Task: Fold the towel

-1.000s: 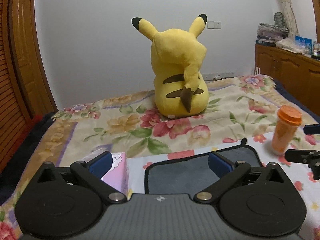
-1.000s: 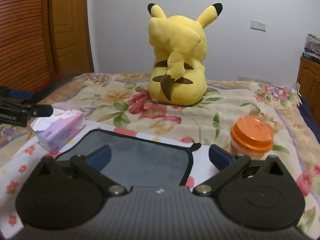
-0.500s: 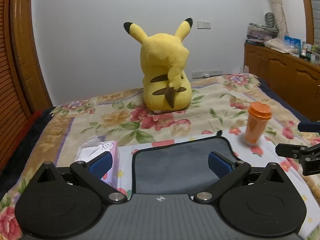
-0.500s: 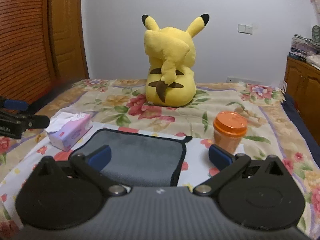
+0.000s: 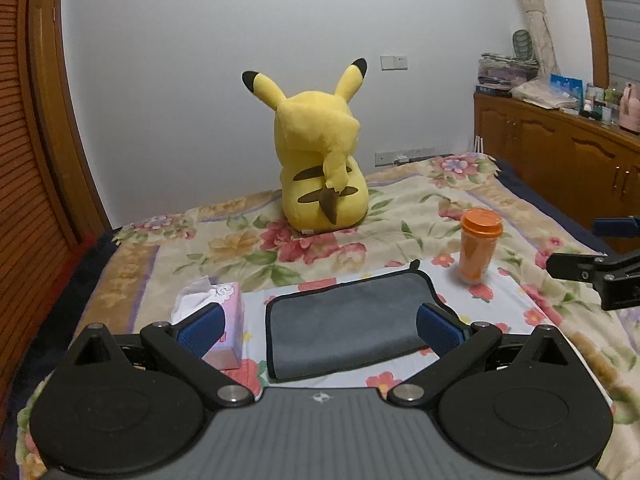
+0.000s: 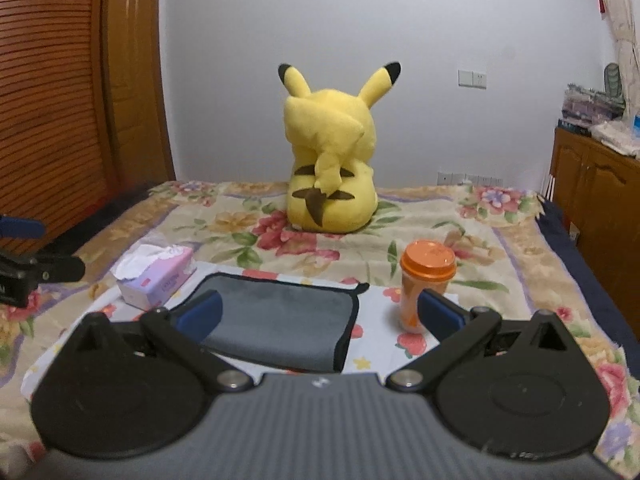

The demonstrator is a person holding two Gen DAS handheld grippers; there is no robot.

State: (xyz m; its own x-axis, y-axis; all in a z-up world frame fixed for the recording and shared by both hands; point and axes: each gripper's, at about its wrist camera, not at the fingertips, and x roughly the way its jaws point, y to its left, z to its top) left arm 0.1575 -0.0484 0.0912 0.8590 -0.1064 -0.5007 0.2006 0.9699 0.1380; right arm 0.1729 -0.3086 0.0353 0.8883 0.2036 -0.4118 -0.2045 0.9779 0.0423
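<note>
Grey towel (image 5: 344,320) with black trim, lying flat on the flowered bedspread (image 5: 400,208), low centre of the left wrist view, between the blue pads. Left gripper (image 5: 320,326) spread wide, nothing pinched, held above the near edge of the towel. Right gripper (image 6: 320,316) likewise spread wide and empty, towel (image 6: 280,320) lower centre-left there, orange-lidded cup (image 6: 426,292) partly behind its right pad. Tissue box (image 5: 216,320) just left of the towel, apart from it. Cup (image 5: 478,248) beyond the towel's far right corner. Yellow plush (image 5: 324,160) upright at frame centre, back turned. Wooden cabinet (image 5: 560,152) at right.
</note>
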